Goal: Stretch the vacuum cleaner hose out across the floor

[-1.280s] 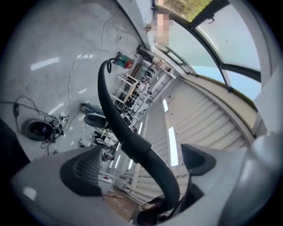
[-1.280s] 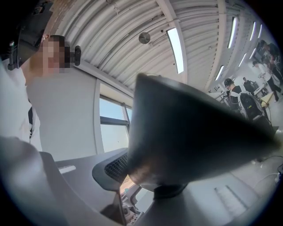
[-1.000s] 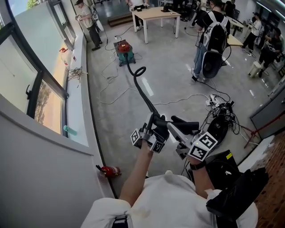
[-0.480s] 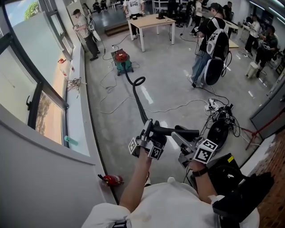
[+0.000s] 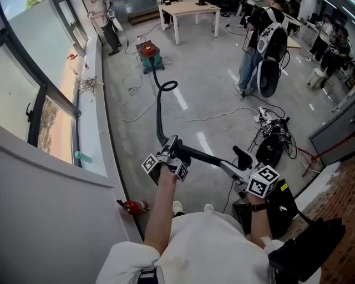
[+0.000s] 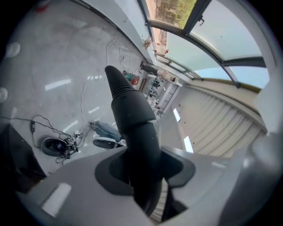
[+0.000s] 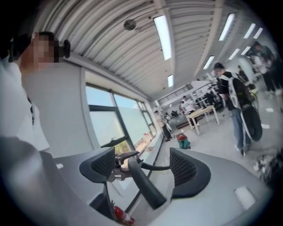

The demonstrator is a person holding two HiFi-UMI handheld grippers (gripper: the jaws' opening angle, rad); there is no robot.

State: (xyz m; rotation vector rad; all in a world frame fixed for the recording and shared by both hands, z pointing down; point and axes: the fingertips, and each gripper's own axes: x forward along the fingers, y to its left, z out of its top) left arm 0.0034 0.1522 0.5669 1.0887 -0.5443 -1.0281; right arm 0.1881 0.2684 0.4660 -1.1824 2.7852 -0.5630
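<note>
Glossy grey concrete floor (image 5: 211,83), tall windows (image 5: 28,72) down the left side, wooden table (image 5: 191,8) beyond.

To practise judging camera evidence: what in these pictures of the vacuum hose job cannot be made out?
Head view: where the hose joins the vacuum cleaner, too small.
Head view: the head of the person by the window, cut off by the top edge.
Head view: where the thin floor cables end, too fine to trace.
</note>
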